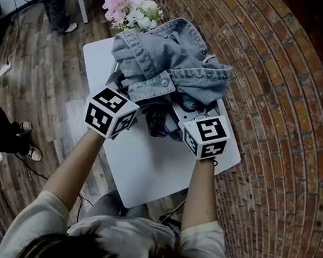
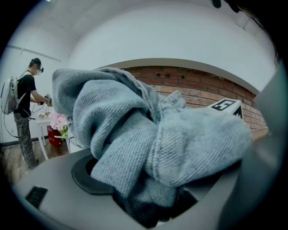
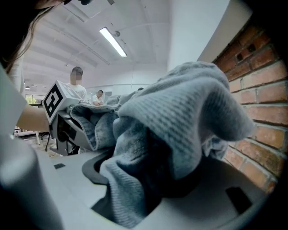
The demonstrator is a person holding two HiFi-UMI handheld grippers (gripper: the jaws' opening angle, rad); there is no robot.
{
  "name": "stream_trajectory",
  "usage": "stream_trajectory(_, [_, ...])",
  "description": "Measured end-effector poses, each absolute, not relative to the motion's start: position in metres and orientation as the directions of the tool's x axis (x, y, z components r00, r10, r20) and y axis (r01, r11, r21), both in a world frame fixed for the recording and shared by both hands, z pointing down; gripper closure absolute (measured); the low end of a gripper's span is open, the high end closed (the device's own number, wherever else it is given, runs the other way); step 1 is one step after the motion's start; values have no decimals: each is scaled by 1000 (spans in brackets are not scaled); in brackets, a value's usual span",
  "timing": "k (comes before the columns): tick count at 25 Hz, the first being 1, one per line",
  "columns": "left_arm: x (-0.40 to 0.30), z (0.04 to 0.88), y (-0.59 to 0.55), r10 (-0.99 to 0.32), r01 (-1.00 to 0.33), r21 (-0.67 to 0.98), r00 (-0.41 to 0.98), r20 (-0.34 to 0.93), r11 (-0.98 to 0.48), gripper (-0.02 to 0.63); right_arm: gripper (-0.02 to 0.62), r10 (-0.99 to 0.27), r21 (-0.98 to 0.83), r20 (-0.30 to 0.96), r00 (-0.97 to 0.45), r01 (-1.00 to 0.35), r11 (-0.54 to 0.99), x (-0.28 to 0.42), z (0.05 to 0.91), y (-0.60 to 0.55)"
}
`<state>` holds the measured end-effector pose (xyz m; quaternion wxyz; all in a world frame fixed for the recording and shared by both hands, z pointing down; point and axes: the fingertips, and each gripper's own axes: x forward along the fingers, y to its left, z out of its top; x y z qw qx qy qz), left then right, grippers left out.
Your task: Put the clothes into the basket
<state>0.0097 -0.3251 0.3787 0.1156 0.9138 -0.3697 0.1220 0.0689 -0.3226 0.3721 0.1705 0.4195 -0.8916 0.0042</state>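
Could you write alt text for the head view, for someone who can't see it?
Seen from above, a person holds a crumpled denim garment over a white table, the left gripper and right gripper each shut on its cloth. A brick wall runs along the right; pink and white flowers stand beyond the table.
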Motion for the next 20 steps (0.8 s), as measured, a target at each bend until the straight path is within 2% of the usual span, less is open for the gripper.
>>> stream_trajectory(20, [14, 425, -369, -616, -708, 225, 698, 364, -669, 215, 319, -731, 113, 381, -567, -756, 645, 74, 414, -367])
